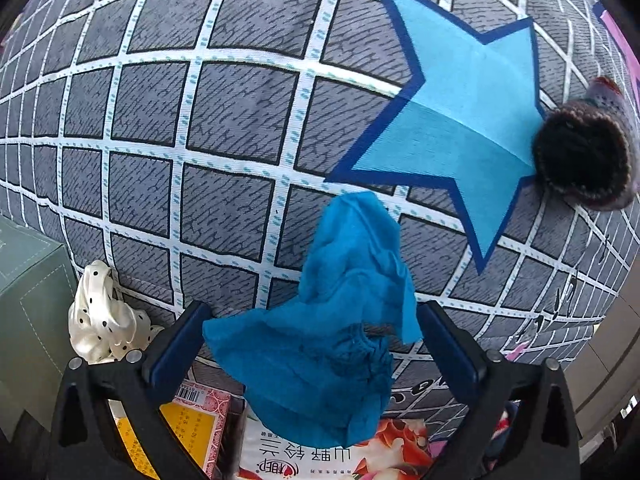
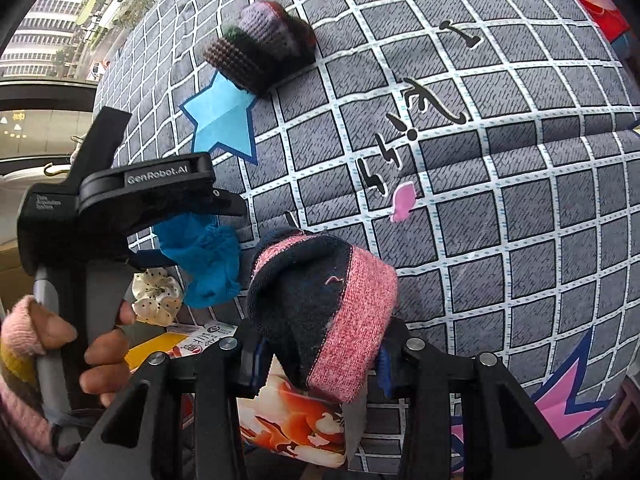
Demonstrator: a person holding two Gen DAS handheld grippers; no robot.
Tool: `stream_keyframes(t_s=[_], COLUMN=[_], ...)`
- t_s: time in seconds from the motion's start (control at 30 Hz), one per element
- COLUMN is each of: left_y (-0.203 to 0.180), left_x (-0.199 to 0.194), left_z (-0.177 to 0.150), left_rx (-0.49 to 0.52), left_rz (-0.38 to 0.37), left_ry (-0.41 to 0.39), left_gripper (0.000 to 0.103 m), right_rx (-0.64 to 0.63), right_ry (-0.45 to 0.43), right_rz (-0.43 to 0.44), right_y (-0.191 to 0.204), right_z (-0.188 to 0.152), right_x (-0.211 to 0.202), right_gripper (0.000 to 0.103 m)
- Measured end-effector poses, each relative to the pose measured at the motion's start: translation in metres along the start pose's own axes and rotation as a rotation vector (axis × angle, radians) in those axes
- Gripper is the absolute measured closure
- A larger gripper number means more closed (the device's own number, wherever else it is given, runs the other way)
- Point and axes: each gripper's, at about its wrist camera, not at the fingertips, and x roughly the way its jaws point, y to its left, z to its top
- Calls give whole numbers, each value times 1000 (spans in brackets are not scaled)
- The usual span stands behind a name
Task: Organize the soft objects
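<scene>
The left gripper (image 1: 312, 344) stands wide open, the blue cloth (image 1: 332, 320) loose between its fingers, short of the blue star (image 1: 460, 120); it may drop off target. The right gripper (image 2: 316, 356) pinches a pink-and-navy sock (image 2: 328, 300).

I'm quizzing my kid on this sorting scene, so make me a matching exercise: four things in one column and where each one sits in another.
Things:
1. blue cloth
2. pink-and-navy sock
3. crocheted piece
4. polka-dot scrunchie

Places:
A. held in the right gripper
B. beside the green box
C. between the open jaws of the left gripper
D. on a point of the blue star

Pairs: 1-C, 2-A, 3-D, 4-B
</scene>
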Motion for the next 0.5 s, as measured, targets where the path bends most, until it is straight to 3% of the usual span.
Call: stream_keyframes(t_s=[0.07, 0.1, 0.17, 0.2, 0.23, 0.3, 0.4, 0.5], left_y=[0, -3, -13, -19, -25, -28, -24, -24], left_x=[-4, -8, -18, -21, -22, -24, -41, -71], left_z=[-9, -12, -18, -20, -23, -27, -34, -49], left_rx=[26, 56, 149, 207, 270, 299, 310, 339], left_rz=[8, 17, 47, 56, 30, -2, -55, -61], left_ry=[-36, -53, -93, -103, -96, -95, -141, -205], left_gripper=[13, 23, 52, 72, 77, 78, 78, 78], right_rx=[-1, 1, 2, 3, 2, -4, -13, -28], right_ry=[-13, -22, -36, -43, -48, -56, -70, -89], right_rz=[-2, -2, -2, -2, -2, -3, -4, -6], right_y=[-1, -1, 0, 1, 3, 6, 11, 17], right_z=[-1, -2, -2, -1, -1, -2, -3, -5], right_x=[-7, -10, -15, -17, -18, -20, -26, -32], right_gripper=[60, 60, 60, 60, 61, 60, 60, 60])
